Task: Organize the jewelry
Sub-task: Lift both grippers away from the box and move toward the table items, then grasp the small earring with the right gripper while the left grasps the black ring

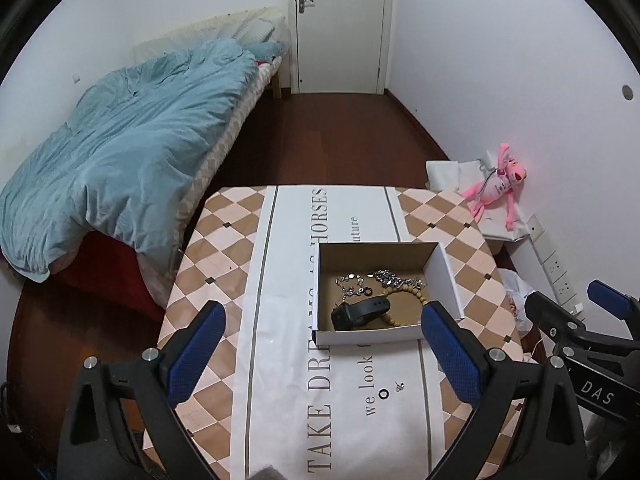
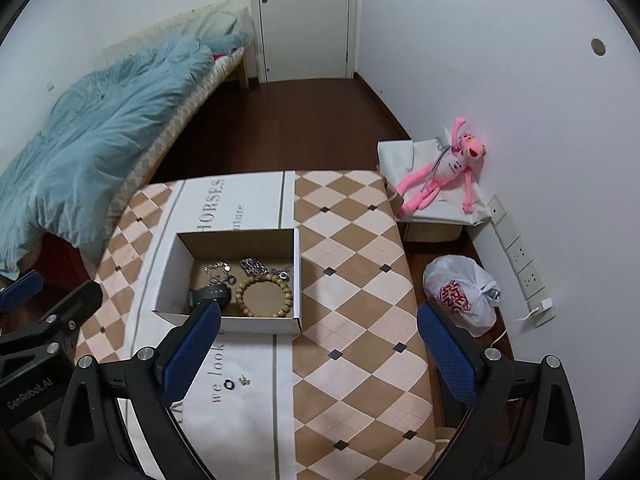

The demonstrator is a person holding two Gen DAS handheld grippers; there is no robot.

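Left wrist view: the left gripper hangs above the table with its blue-padded fingers spread wide, holding nothing.
Right wrist view: the right gripper is likewise spread wide and empty, above the checkered part of the tabletop.
Box: an open cardboard box, white outside and brown inside, sits on the white printed cloth; it lies just ahead of the left gripper, toward its right finger, and ahead and to the left of the right gripper.
Box contents, near side: a dark smartwatch lies against the wall closest to the grippers, and a wooden bead bracelet rests beside it, forming a closed ring on the box floor.
Box contents, far side: a thin silver chain and a chunkier silver link chain lie loosely beyond the watch and beads; where one chain ends and the other begins is hard to tell.
Cloth in front of box: a small dark ring and a tiny item too small to identify lie on the cloth, between the box and the grippers.
Other gripper: each camera catches the neighbouring tool at its frame edge, apart from the box.
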